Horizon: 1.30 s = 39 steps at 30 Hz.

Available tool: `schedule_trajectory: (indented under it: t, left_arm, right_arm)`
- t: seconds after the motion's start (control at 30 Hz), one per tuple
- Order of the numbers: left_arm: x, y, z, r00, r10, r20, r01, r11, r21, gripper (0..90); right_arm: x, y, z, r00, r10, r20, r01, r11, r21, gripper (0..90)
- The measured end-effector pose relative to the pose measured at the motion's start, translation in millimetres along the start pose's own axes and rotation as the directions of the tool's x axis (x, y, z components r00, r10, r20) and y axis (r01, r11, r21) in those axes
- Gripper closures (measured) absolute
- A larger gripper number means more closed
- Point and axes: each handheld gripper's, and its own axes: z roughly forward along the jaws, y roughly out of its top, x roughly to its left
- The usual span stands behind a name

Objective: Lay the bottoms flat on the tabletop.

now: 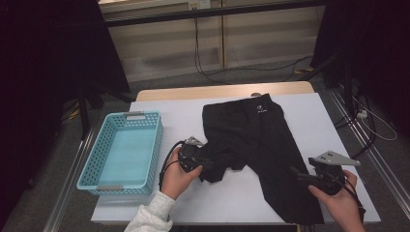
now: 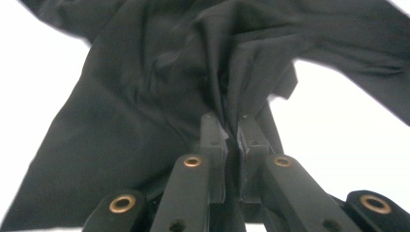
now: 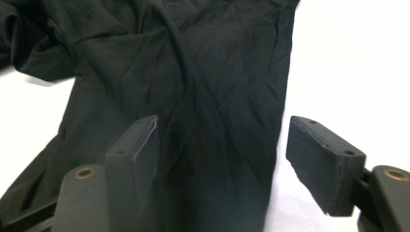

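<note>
Black shorts (image 1: 256, 145) lie spread across the white surface (image 1: 309, 121), right of the blue basket (image 1: 123, 150). Left gripper (image 2: 226, 130) is pinched tight on a bunched fold of the near-left leg, while the right gripper (image 3: 222, 145) sits wide open over the other leg, clamping nothing. Fabric looks thin, floppy and light, so I'd grab hems or waistband corners, not the middle.

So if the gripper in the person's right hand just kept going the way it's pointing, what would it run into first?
Most likely the black fabric trousers. The right gripper has its jaws open with the trouser leg lying directly ahead of them, on the white table. How far above the cloth it sits is hard to judge.
</note>
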Motion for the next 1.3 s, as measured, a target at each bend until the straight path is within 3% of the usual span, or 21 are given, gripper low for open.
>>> schedule_trajectory:
  t: [0.13, 0.43, 0.57, 0.73, 1.03, 1.2, 1.3]
  left_arm:
    - [-13.9, 2.3, -1.2, 0.9989, 0.033, 0.033, -0.032, 0.9990, -0.030, 84.9]
    - [-33.2, 1.0, 1.0, 0.9927, 0.091, 0.079, -0.089, 0.9957, -0.023, 84.1]
    - [-38.0, -2.3, 4.9, 0.9899, 0.090, 0.109, -0.089, 0.9959, -0.018, 83.9]
    - [-39.1, -5.3, 8.6, 0.9895, 0.085, 0.117, -0.084, 0.9964, -0.014, 79.0]
    - [-29.8, 0.1, -7.6, 0.9963, 0.072, 0.047, -0.067, 0.9915, -0.111, 40.7]
    - [-19.1, -2.5, -14.6, 0.9986, 0.051, -0.014, -0.052, 0.9908, -0.125, 30.0]
    - [-12.8, -6.5, -17.0, 0.9984, 0.038, -0.042, -0.043, 0.9919, -0.119, 25.4]
  right_arm:
    - [6.9, 1.3, -0.4, 0.9998, -0.003, -0.018, 0.003, 1.000, -0.005, 24.4]
    - [20.7, 8.7, 1.2, 0.9986, -0.018, -0.050, 0.017, 0.999, -0.029, 23.8]
    - [28.5, 12.7, 3.9, 0.9971, -0.035, -0.067, 0.033, 0.999, -0.035, 23.5]
    - [38.6, 15.8, 11.0, 0.9940, -0.060, -0.092, 0.057, 0.998, -0.030, 23.2]
    - [60.7, 19.8, 24.3, 0.9848, -0.099, -0.142, 0.099, 0.995, -0.012, 23.3]
    - [69.9, 25.4, 32.4, 0.9812, -0.105, -0.162, 0.103, 0.995, -0.016, 24.1]
    - [78.9, 29.3, 38.4, 0.9737, -0.115, -0.197, 0.115, 0.993, -0.012, 25.6]
